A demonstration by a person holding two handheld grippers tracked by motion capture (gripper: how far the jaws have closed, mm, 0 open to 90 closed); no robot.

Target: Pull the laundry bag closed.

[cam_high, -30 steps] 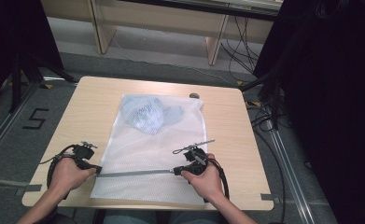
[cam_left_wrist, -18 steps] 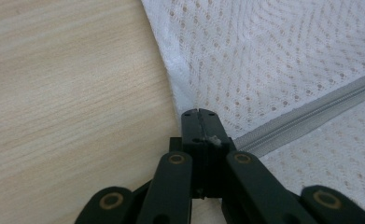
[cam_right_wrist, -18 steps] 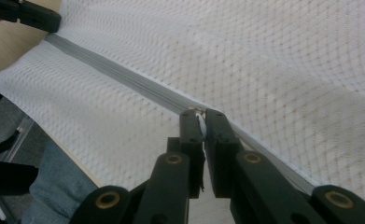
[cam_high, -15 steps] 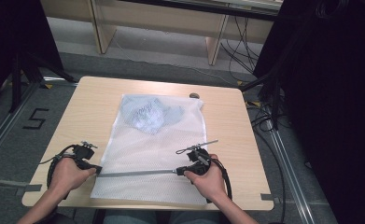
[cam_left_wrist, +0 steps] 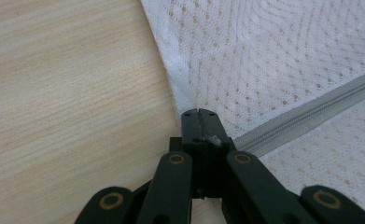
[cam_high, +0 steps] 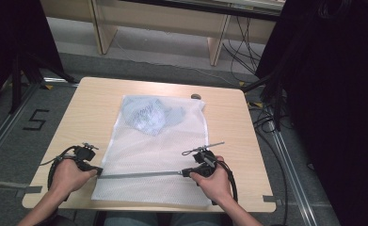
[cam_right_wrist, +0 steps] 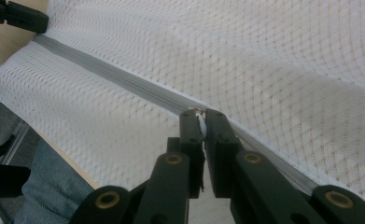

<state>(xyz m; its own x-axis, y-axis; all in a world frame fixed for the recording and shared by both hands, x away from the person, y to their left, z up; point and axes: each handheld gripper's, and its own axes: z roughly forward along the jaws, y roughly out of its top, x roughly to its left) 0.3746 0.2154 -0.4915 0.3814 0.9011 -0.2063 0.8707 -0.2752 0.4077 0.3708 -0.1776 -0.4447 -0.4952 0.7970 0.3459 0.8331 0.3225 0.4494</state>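
A white mesh laundry bag of soft netting lies flat on the bench, with a bundle of pale blue cloth inside its far end. A long grey zipper runs across the bag's near end.

The left hand-held gripper is clamped on the bag's edge at the left end of the zipper; the right hand-held gripper is closed on a small white tab, seemingly the zipper pull, at the right end of the zipper.

By the look of it, the step is running the slider along the track. To do it well, the left grip should anchor the bag so the mesh stays taut, while the right one pulls straight along the zipper line, low and level. A sideways or upward tug could bunch the netting or snag it in the teeth.

The bench is pale wood-grain laminate. Around the bag's bench lies grey flooring with a marked number five, dark drapes to the right, cables, and a wooden frame behind.
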